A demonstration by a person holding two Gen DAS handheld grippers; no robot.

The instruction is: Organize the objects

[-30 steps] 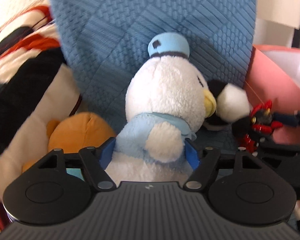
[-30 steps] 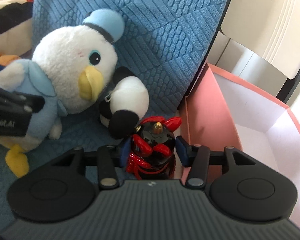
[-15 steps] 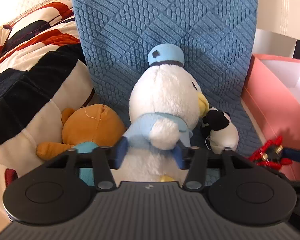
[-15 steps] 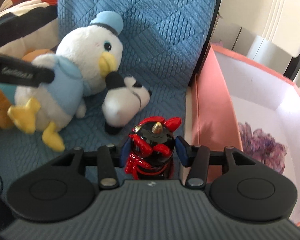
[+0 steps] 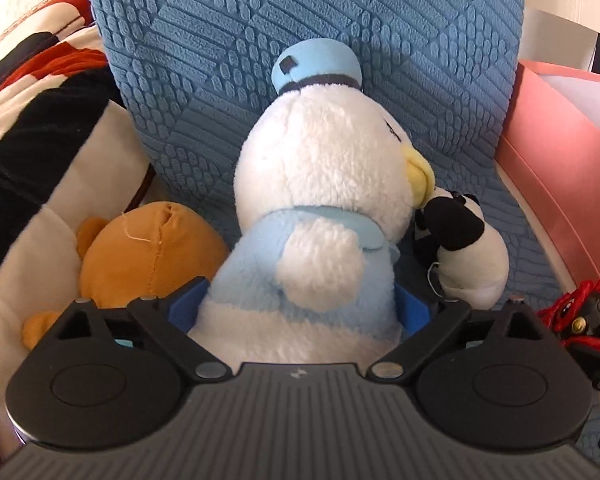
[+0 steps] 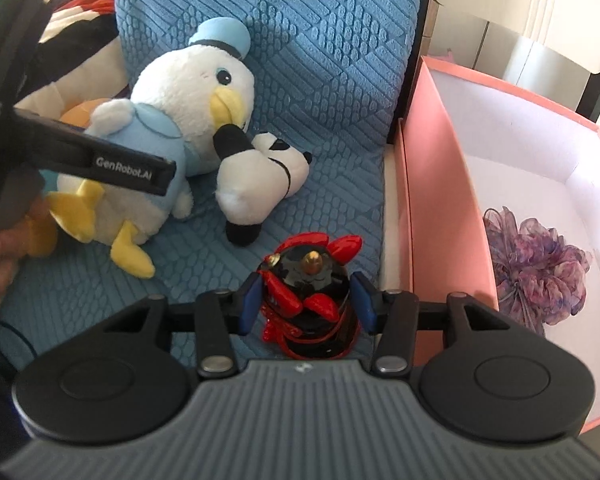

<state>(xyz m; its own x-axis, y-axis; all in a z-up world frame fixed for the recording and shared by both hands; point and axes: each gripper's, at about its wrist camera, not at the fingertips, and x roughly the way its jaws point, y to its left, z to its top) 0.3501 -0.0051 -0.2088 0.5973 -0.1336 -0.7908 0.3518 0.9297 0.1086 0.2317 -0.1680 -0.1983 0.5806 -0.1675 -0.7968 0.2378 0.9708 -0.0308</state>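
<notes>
Left fingers (image 5: 300, 308) opening around duck plush (image 5: 320, 184), panda plush (image 5: 466, 252) alongside; right fingers (image 6: 306, 304) clenched on red figurine (image 6: 310, 300).

"GenRobot.AI" in white on the left gripper (image 6: 112, 168) finger, nothing else readable
</notes>
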